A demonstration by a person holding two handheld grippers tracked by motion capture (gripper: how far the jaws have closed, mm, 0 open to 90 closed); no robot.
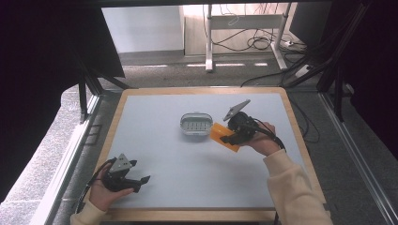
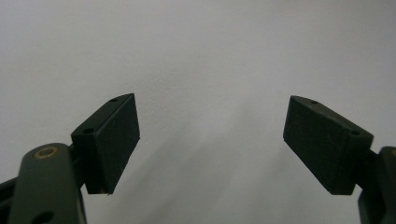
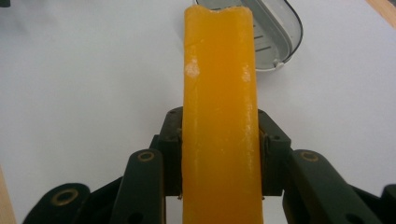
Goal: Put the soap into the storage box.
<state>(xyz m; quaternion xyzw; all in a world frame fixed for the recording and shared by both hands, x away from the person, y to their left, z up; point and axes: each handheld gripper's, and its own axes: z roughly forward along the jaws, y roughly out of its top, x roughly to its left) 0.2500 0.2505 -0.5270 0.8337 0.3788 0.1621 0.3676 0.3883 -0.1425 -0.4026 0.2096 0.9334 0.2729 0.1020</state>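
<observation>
An orange soap bar [image 3: 219, 121] is clamped between the jaws of my right gripper [image 3: 219, 154], standing on edge along the jaws. In the high view the right gripper [image 1: 231, 137] holds the orange soap bar [image 1: 221, 135] just right of a grey oval soap dish [image 1: 195, 124] at the table's middle. The soap dish [image 3: 275, 32] lies just beyond the bar's far end in the right gripper view. My left gripper [image 1: 140, 177] rests near the table's front left, and its jaws stand wide apart over bare table with nothing between them [image 2: 212, 144].
The pale grey table top [image 1: 187, 164] has a wooden rim [image 1: 295, 126]. Beyond the far edge lie a floor, a desk frame [image 1: 244, 33] and loose cables [image 1: 263, 44]. Dark curtains stand at both sides.
</observation>
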